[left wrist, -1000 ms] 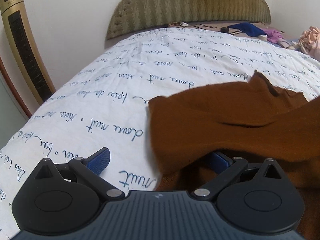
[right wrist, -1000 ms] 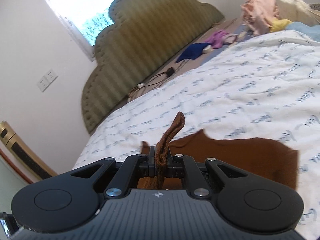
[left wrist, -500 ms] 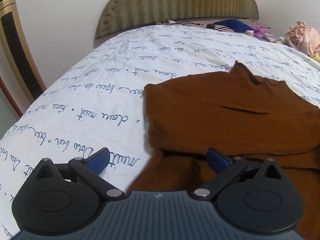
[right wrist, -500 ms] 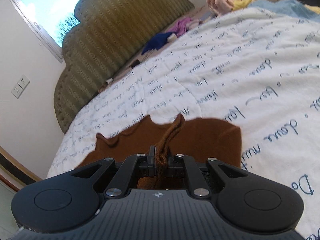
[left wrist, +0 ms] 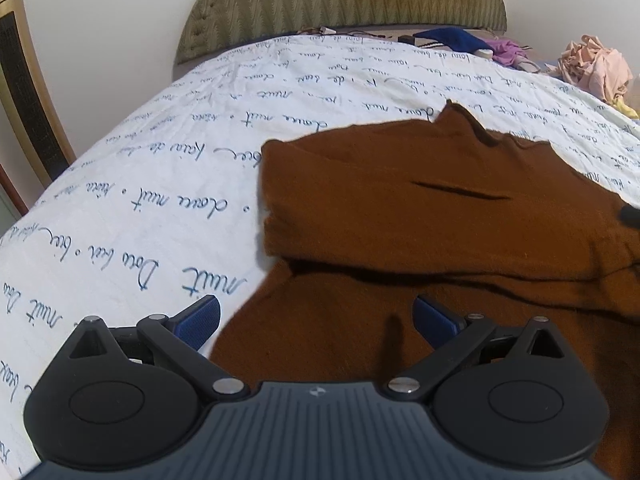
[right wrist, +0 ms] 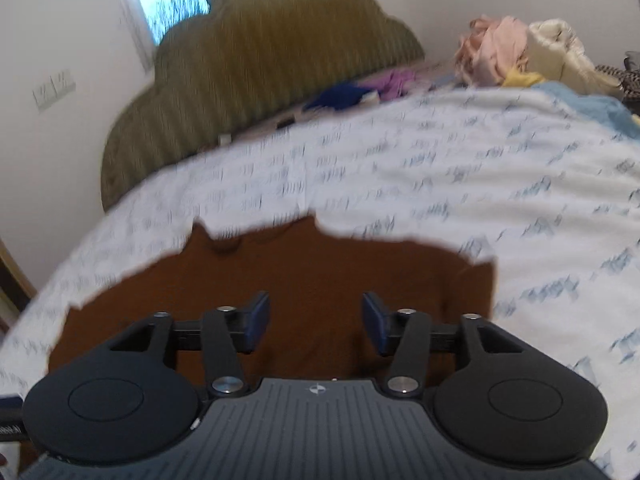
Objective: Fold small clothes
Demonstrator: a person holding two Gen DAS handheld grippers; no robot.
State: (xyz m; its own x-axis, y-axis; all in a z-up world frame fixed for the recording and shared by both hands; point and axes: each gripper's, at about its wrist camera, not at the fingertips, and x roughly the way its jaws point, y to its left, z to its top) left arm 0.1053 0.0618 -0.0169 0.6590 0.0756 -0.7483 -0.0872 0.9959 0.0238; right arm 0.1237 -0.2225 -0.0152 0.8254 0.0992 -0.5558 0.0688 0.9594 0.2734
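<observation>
Brown garment (left wrist: 440, 220) lying on the script-printed bedspread (left wrist: 160, 160), one flap already turned over the middle, so partly folded, not finished. Left gripper (left wrist: 316, 316) spread wide, hovering over the near edge of the cloth, pinching nothing. Right gripper (right wrist: 316, 320) opening, about half spread, cloth beneath but nothing clamped between the pads. Probably left: further folds and squaring up. More clothes (right wrist: 504, 52) heaped by the headboard (left wrist: 340, 0), apparently not yet folded.
</observation>
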